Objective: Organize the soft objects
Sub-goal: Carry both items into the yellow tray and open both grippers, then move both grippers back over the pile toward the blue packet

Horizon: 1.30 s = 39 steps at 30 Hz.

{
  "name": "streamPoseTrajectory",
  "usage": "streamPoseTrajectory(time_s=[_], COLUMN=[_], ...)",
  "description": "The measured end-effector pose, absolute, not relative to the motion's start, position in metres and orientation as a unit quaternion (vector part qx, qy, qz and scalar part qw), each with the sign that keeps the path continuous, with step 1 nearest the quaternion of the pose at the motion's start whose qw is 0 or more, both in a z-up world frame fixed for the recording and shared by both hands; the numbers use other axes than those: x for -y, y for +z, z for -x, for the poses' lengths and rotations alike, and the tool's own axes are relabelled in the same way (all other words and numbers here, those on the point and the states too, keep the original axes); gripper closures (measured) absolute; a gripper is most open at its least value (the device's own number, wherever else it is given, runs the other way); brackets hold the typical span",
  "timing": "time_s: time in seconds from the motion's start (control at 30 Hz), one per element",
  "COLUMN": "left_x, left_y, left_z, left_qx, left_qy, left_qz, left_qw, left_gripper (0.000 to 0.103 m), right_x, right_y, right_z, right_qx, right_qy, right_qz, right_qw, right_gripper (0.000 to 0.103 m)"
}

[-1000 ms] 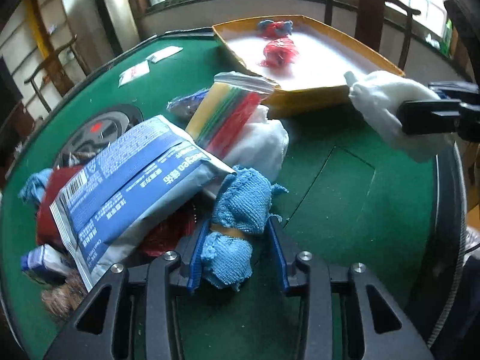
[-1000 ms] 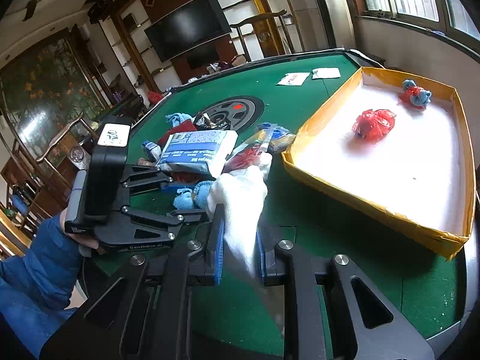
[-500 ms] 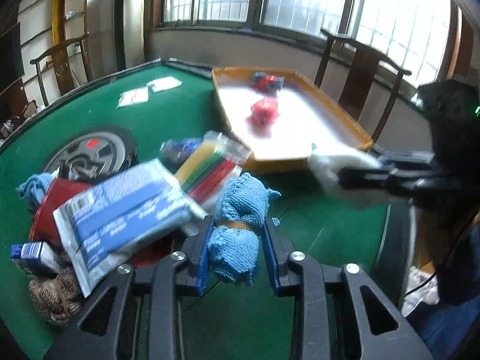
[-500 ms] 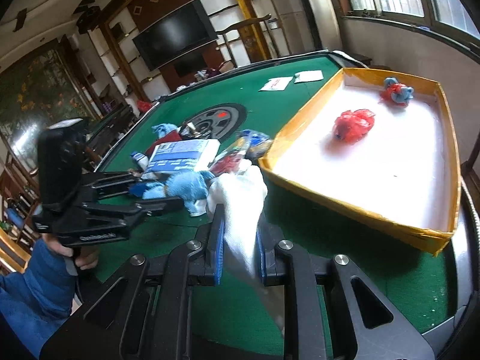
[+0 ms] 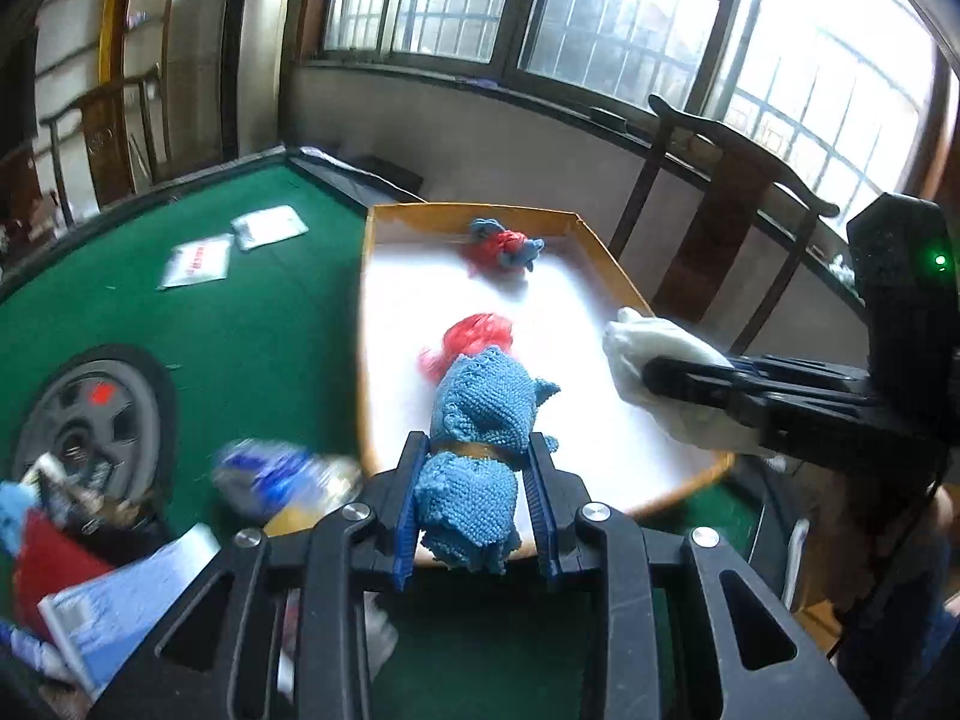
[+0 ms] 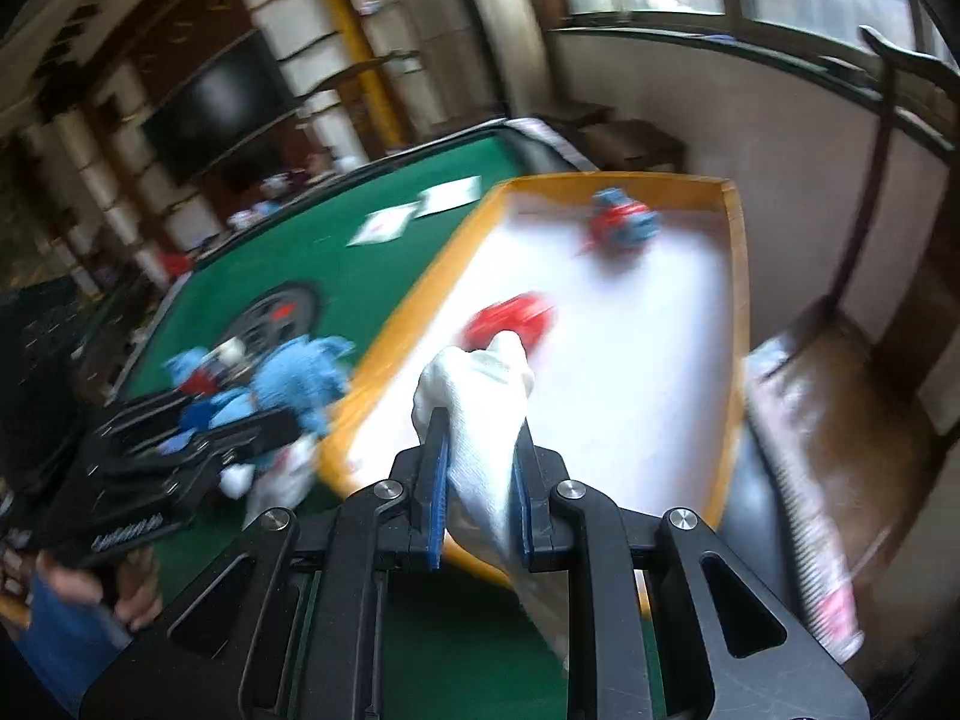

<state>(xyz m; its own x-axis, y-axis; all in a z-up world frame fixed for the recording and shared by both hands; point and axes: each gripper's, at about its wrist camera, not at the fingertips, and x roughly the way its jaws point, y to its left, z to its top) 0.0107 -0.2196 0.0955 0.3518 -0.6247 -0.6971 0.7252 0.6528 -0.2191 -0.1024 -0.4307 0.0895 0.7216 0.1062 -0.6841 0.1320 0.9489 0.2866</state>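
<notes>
Blue knit cloth (image 5: 477,426), bunched up with a tan band round its middle, is clamped tight in the left gripper (image 5: 478,507) fingers, up off the green surface (image 5: 240,324) right at the near edge of the tray (image 5: 606,252). Right gripper (image 6: 478,495) fingers are clenched on a white cloth (image 6: 480,414), also over the tray's near side. Two bundles already sit in the tray: a red one (image 5: 477,333) mid-way and a red-and-blue one (image 5: 504,243) at the far end. Off to the left on the surface is a blurry pile of packets (image 5: 108,594), plus two paper slips (image 5: 231,243) further back.
</notes>
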Motion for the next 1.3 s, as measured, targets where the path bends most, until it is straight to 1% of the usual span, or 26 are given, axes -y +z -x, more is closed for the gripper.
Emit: streamPoseTrajectory(time_s=[0.13,0.27,0.57,0.63,0.67,0.73,0.9,1.13,1.3], left_x=[0.249,0.266,0.274,0.275,0.275,0.275,0.271,0.253,0.215], left_y=[0.084,0.059,0.045,0.045,0.045,0.045,0.052,0.064,0.073], left_z=[-0.035,-0.054,-0.045,-0.041,-0.039,-0.037,-0.032,-0.019,-0.006], left_qx=[-0.417,-0.456,-0.453,-0.45,-0.451,-0.455,-0.453,-0.436,-0.415], left_qy=[-0.385,-0.363,-0.35,-0.352,-0.351,-0.356,-0.363,-0.366,-0.351], left_qz=[-0.065,-0.054,-0.091,-0.098,-0.102,-0.1,-0.093,-0.072,-0.07], left_qw=[0.821,0.811,0.815,0.815,0.814,0.81,0.809,0.819,0.837], left_gripper=[0.072,0.072,0.071,0.07,0.07,0.07,0.063,0.062,0.062], right_x=[0.464,0.49,0.507,0.507,0.506,0.504,0.503,0.495,0.473], right_y=[0.091,0.08,0.046,0.042,0.041,0.041,0.046,0.06,0.072], right_z=[0.073,0.045,0.026,0.027,0.028,0.031,0.04,0.057,0.071], right_qx=[-0.39,-0.411,-0.448,-0.451,-0.452,-0.448,-0.44,-0.418,-0.396], right_qy=[-0.068,-0.093,-0.103,-0.096,-0.094,-0.093,-0.096,-0.088,-0.062], right_qz=[-0.152,-0.166,-0.177,-0.182,-0.182,-0.18,-0.182,-0.194,-0.199], right_qw=[0.906,0.891,0.87,0.868,0.868,0.871,0.874,0.883,0.895], right_gripper=[0.087,0.086,0.086,0.084,0.083,0.079,0.079,0.079,0.079])
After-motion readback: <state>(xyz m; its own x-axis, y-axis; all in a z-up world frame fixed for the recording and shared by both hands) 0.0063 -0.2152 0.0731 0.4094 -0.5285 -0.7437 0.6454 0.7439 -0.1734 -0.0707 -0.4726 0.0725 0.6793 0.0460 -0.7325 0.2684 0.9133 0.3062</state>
